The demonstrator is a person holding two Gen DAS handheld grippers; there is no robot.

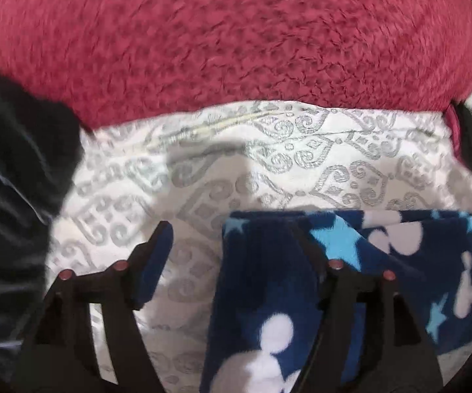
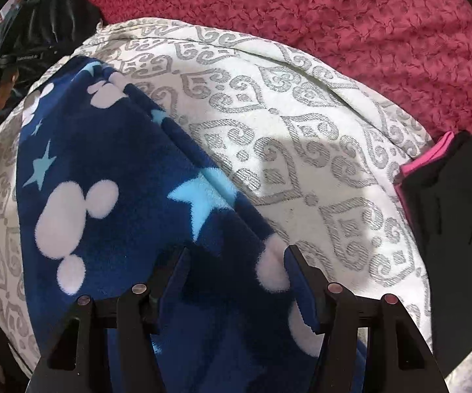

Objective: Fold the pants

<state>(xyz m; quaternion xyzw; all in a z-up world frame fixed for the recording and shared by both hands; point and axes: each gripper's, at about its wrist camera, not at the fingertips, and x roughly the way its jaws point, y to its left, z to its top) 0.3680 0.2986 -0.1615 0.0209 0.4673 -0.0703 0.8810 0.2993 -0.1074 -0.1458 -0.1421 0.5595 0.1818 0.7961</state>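
Note:
The pants (image 2: 111, 203) are dark blue fleece with white mouse heads and light blue stars. They lie folded lengthwise on a white cushion with grey swirls (image 2: 301, 124). My right gripper (image 2: 236, 255) is open just above the pants' near end, a finger on each side of the fabric. In the left wrist view the pants (image 1: 268, 278) lie at the lower right. My left gripper (image 1: 229, 229) is open, its right finger over the pants' edge and its left finger (image 1: 157, 242) over the bare cushion (image 1: 236, 150).
A red textured blanket (image 1: 236, 32) lies behind the cushion (image 2: 334, 6). A black garment (image 1: 13, 163) sits at the left. A black and pink folded garment (image 2: 445, 216) lies at the cushion's right edge. The person's left hand (image 2: 0, 95) shows at far left.

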